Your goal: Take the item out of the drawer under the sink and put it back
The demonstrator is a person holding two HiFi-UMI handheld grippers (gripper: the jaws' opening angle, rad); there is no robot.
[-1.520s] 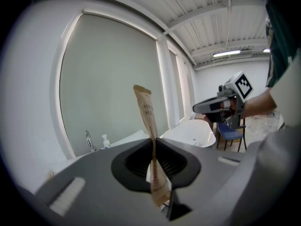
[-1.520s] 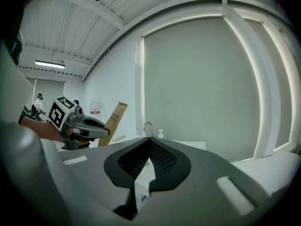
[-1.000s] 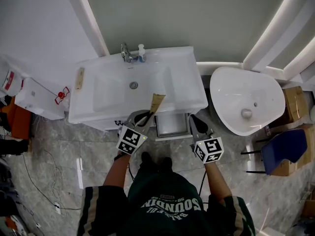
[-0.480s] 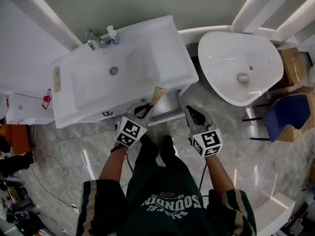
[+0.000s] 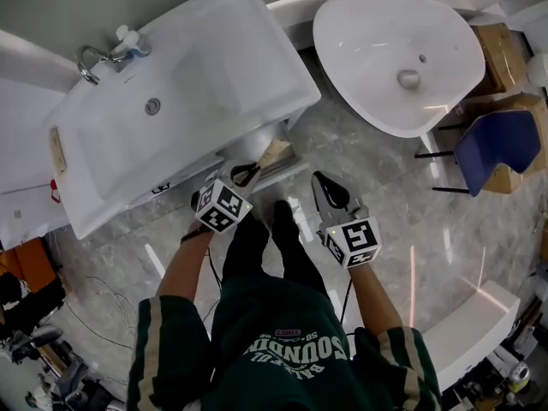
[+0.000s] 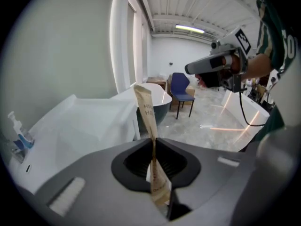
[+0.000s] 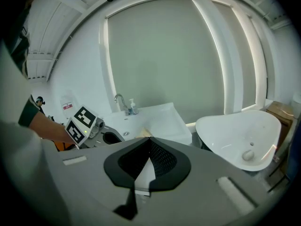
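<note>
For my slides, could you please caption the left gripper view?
Left gripper shut on a tan packet, white sink and blue chair beyond.

Your dark green jersey (image 5: 282, 345) carries white lettering across the back, and its sleeves (image 5: 152, 349) have white stripes. Below it are dark trousers (image 5: 248, 247) and black shoes (image 5: 281, 212). Your left gripper (image 5: 247, 173) and right gripper (image 5: 324, 187) are grey with black jaws, each bearing a white marker cube (image 5: 223, 206) and trailing a black cable (image 6: 241, 114).

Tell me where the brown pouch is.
The pouch sits left of centre in the head view, clamped in the left hand-held gripper, beside the front edge of the sink.
</note>
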